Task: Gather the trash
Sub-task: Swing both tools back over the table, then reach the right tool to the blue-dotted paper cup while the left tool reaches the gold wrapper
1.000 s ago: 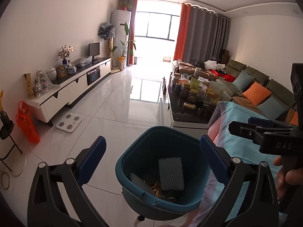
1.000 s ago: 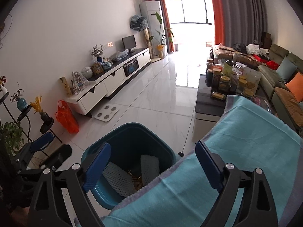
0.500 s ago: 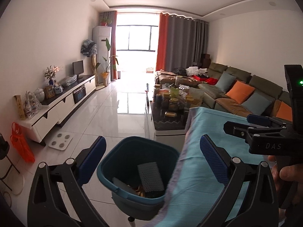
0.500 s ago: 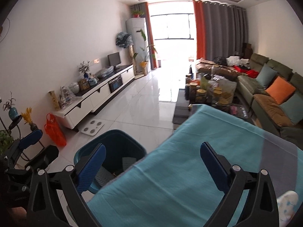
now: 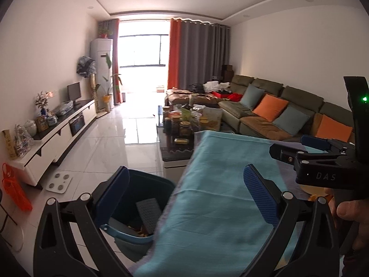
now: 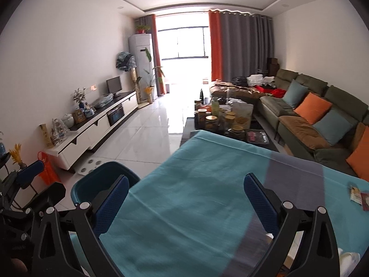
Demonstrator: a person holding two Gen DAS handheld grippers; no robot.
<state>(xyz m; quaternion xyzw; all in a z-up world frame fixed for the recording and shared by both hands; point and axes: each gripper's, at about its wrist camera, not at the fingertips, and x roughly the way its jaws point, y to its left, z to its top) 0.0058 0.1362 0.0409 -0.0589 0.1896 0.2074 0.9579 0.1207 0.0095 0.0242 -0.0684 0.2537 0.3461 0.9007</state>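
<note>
A teal trash bin [image 5: 140,212] stands on the floor at the left edge of a table with a teal cloth [image 5: 219,207]. It holds a grey mesh piece [image 5: 148,212] and some brownish scraps. My left gripper [image 5: 184,196] is open and empty, above the bin and the table's edge. My right gripper [image 6: 184,198] is open and empty over the cloth [image 6: 196,196]; the bin [image 6: 99,184] is at its lower left. Small wrappers [image 6: 358,195] lie on the cloth at the far right. The right gripper also shows in the left wrist view [image 5: 309,152].
A glass coffee table [image 6: 221,120] full of jars stands beyond the cloth. A long sofa [image 6: 311,115] with cushions runs along the right. A white TV cabinet [image 5: 53,136] lines the left wall. An orange bag [image 5: 13,187] and a scale [image 5: 58,182] are on the floor.
Both grippers have risen and swung right, away from the bin and over the teal cloth. The bin now sits lower left in both views. Both stay open.
</note>
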